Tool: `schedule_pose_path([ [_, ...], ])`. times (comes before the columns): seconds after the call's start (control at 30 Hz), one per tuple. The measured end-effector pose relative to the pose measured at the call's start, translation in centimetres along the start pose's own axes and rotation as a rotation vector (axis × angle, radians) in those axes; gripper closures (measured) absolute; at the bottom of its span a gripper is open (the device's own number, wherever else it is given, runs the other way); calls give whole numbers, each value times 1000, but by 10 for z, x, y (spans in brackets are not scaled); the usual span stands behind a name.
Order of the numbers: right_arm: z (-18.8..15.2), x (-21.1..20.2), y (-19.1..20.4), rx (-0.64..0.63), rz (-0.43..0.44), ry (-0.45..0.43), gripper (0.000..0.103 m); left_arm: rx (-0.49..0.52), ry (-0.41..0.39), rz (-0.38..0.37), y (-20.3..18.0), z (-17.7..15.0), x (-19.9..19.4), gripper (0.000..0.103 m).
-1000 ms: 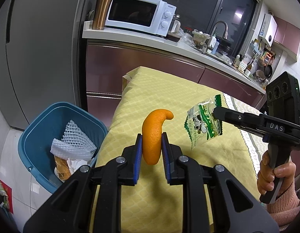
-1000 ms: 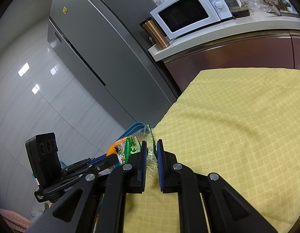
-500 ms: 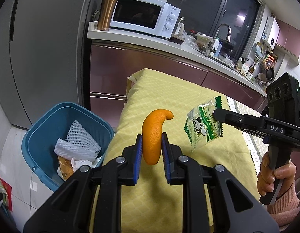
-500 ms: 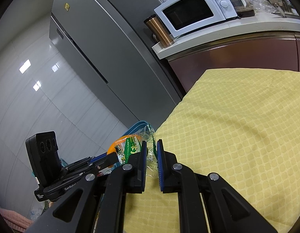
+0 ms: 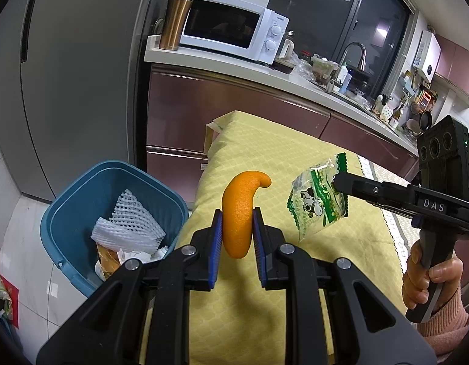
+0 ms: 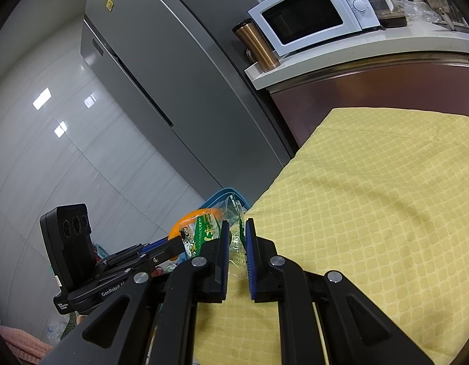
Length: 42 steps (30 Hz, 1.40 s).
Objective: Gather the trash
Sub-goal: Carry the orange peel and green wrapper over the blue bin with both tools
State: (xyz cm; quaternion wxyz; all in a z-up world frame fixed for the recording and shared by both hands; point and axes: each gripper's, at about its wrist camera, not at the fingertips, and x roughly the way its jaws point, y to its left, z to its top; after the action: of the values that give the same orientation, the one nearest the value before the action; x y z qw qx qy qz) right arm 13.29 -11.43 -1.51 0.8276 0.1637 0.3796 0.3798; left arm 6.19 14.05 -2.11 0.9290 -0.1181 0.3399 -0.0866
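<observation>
Meanwhile, at lower centre of the left wrist view, the left gripper (image 5: 236, 237) clamps an orange peel (image 5: 239, 213) between its blue pads, the peel's curled tip pointing to the right above the yellow cloth (image 5: 295, 158). At right of that frame, the right gripper (image 5: 337, 182) reaches in level from the edge, its handle gripped by a hand (image 5: 429, 276) in a pink sleeve, and its jaws pinch a clear green-printed wrapper (image 5: 318, 200) that hangs in the air beside the peel, apart from it. In the right wrist view the right gripper (image 6: 236, 243) shows its pads drawn narrow on the crumpled wrapper (image 6: 222, 231), with the peel (image 6: 188, 219) partly hidden behind the print and the left gripper (image 6: 176, 241) seen side-on at lower left. The bin (image 5: 109, 200), blue, sits on the floor at lower left of the left wrist view, just beside the cloth's left edge, holding white foam netting (image 5: 128, 222) and other scraps too jumbled to name; only its rim (image 6: 225, 193) peeks past the wrapper in the other frame. Behind the cloth, a microwave (image 5: 231, 38) and copper tumbler (image 5: 175, 21) stand on the counter at upper centre.
</observation>
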Motion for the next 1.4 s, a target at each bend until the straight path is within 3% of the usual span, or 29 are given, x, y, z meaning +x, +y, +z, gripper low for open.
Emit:
schedule_pose_path([
  [1.4, 6, 34, 15, -33, 44, 47, 94, -45, -11, 44, 25, 1, -7, 83],
])
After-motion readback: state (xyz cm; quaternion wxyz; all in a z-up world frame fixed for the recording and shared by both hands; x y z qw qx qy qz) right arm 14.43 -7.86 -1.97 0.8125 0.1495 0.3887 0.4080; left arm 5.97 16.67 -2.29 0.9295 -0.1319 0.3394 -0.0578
